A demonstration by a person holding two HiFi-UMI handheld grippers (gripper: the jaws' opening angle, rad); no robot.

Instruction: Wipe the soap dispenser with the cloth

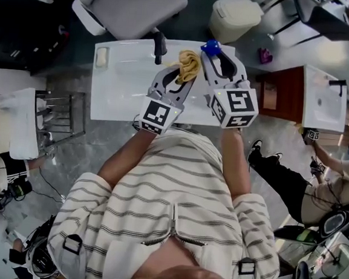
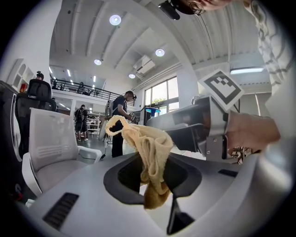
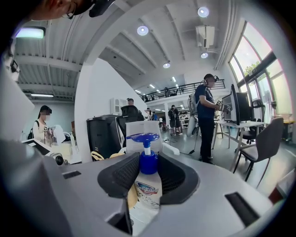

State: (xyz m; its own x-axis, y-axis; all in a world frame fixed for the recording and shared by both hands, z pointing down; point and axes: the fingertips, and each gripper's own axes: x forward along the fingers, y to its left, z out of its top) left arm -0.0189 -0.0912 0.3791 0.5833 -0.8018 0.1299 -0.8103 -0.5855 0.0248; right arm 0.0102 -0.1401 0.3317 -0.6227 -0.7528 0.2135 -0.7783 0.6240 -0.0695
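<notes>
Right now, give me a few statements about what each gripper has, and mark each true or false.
1. The left tongs grip the cloth. True.
2. The right tongs are clamped on the soap dispenser. True.
3. The dispenser's top is red. False: its pump head is blue.
4. The cloth lies flat on the counter. False: it hangs from the left tongs, above the white sink top.

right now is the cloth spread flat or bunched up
Bunched up: the cloth hangs crumpled in folds, pinched between the jaws of the left gripper.
</notes>
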